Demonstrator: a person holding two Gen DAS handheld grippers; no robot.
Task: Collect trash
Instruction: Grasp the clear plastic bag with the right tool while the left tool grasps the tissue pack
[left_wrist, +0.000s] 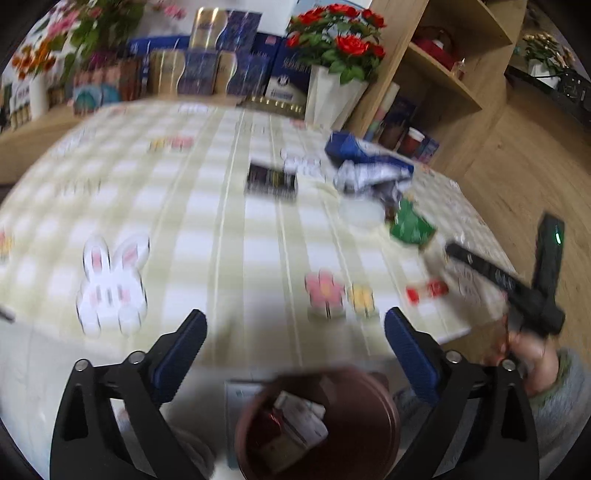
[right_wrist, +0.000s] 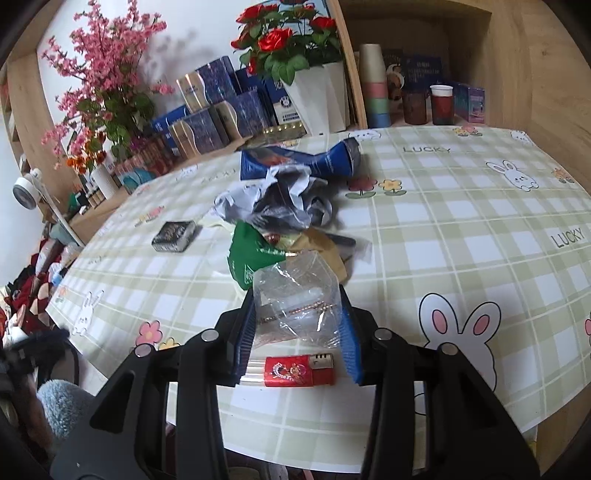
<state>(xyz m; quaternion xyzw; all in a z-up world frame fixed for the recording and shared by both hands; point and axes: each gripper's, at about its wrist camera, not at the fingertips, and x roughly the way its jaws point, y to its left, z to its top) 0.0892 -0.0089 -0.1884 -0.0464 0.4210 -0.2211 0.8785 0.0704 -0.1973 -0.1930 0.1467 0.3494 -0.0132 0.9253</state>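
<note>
My right gripper (right_wrist: 297, 295) is shut on a clear plastic wrapper (right_wrist: 295, 280) at the near edge of a trash pile. Behind the wrapper lie a green wrapper (right_wrist: 247, 258), a brown wrapper (right_wrist: 321, 243), crumpled paper (right_wrist: 284, 199) and a crushed blue packet (right_wrist: 303, 162). A red lighter (right_wrist: 299, 371) lies on the cloth under the jaws, and a dark box (right_wrist: 173, 236) sits to the left. In the blurred left wrist view my left gripper (left_wrist: 295, 321) is open and holds nothing. It hangs over a brown bin (left_wrist: 384, 402) with trash inside, below the table's edge.
The table (right_wrist: 480, 221) wears a green checked cloth with rabbits. A white vase of red roses (right_wrist: 325, 96), stacked blue boxes (right_wrist: 214, 110) and a wooden shelf with cups (right_wrist: 439, 103) stand behind it. A hand holding the other gripper (left_wrist: 517, 288) shows at the right.
</note>
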